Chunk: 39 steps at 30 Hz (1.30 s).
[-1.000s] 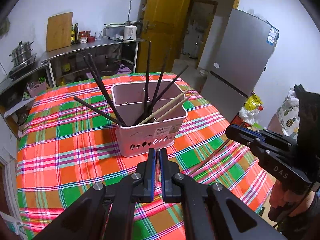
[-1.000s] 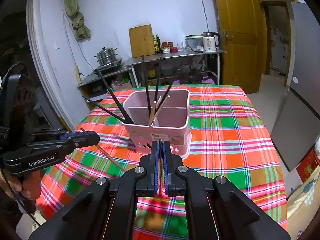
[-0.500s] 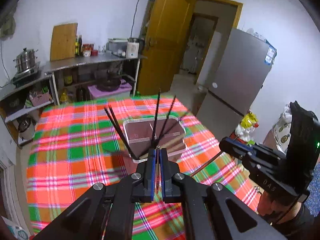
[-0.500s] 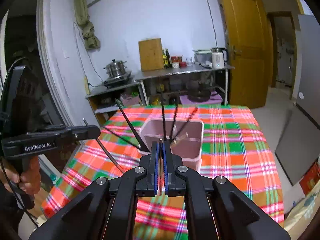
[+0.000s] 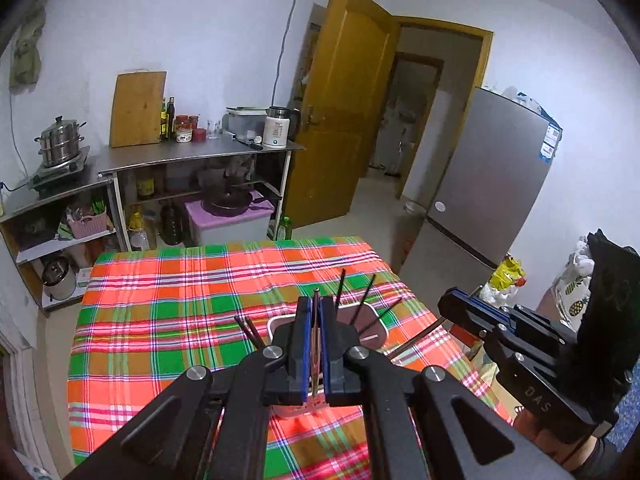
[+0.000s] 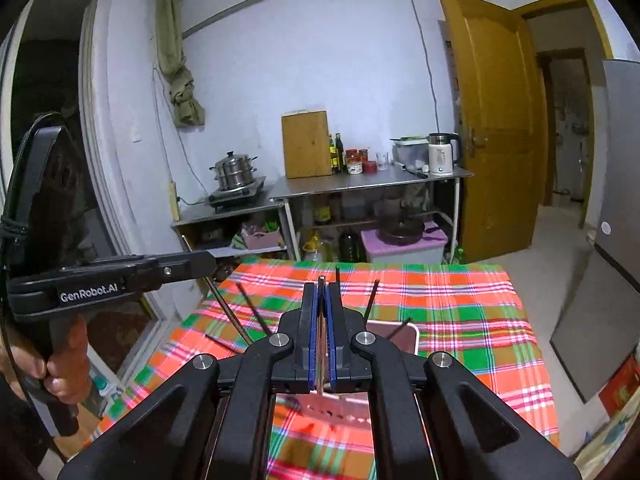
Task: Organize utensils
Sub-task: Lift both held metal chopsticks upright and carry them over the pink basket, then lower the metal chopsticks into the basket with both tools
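Both grippers are pinched shut on a brown chopstick each: the left gripper [image 5: 316, 320] and the right gripper [image 6: 322, 312] hold theirs above the pink utensil holder [image 5: 382, 330], which sits at 6 o'clock below the jaws and carries black chopsticks [image 5: 340, 288]. Judged step: delivery of the pair, so the next move calls for tipping each stick down into a free compartment. The plaid table [image 5: 180, 300] offers open room from 9 to 12 o'clock (its right edge runs close by the holder).

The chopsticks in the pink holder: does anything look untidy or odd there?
Yes. The black chopsticks splay out at different angles from the pink holder instead of standing together. Each shut gripper, left and right, pinches one brown chopstick.
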Tool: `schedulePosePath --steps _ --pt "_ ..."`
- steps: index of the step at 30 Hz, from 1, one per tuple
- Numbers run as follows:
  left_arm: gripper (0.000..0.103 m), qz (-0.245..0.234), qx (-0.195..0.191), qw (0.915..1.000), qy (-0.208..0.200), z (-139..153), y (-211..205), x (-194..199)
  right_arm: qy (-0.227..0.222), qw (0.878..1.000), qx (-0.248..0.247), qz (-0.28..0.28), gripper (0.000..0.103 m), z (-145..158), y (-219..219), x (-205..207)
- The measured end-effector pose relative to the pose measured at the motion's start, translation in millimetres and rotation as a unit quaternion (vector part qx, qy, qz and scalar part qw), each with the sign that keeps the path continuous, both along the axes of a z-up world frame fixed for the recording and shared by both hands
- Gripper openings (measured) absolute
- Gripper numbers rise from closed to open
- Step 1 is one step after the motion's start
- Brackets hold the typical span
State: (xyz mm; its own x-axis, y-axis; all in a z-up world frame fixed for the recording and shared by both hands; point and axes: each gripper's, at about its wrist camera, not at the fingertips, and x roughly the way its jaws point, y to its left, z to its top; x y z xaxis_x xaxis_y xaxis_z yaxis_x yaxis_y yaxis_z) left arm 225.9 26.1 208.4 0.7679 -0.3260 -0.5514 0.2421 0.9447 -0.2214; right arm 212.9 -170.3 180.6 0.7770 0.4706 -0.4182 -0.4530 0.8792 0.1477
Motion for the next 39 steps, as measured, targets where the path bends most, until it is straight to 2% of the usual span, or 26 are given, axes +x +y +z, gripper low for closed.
schedulePosePath --steps 11,27,34,37,39 --pt "0.004 0.009 0.002 0.9997 0.024 -40.5 -0.4 32.8 0.023 1.000 -0.010 -0.011 0.004 -25.4 7.6 26.8" --pt "0.004 -0.001 0.006 0.9979 0.065 -97.2 -0.8 45.7 0.061 0.998 -0.034 -0.005 0.004 -66.8 17.0 37.7" --pt "0.004 -0.010 0.020 0.9977 0.063 -101.1 -7.3 42.9 0.083 0.996 -0.036 -0.003 0.004 -77.6 14.9 42.9" --pt "0.004 -0.007 0.022 0.9982 0.056 -97.7 -8.3 38.9 0.077 0.996 -0.035 -0.002 0.011 -73.3 12.7 40.7" --pt "0.004 -0.003 0.025 0.9984 0.050 -94.0 -7.9 35.2 0.072 0.997 -0.035 -0.003 0.012 -70.3 11.8 39.2"
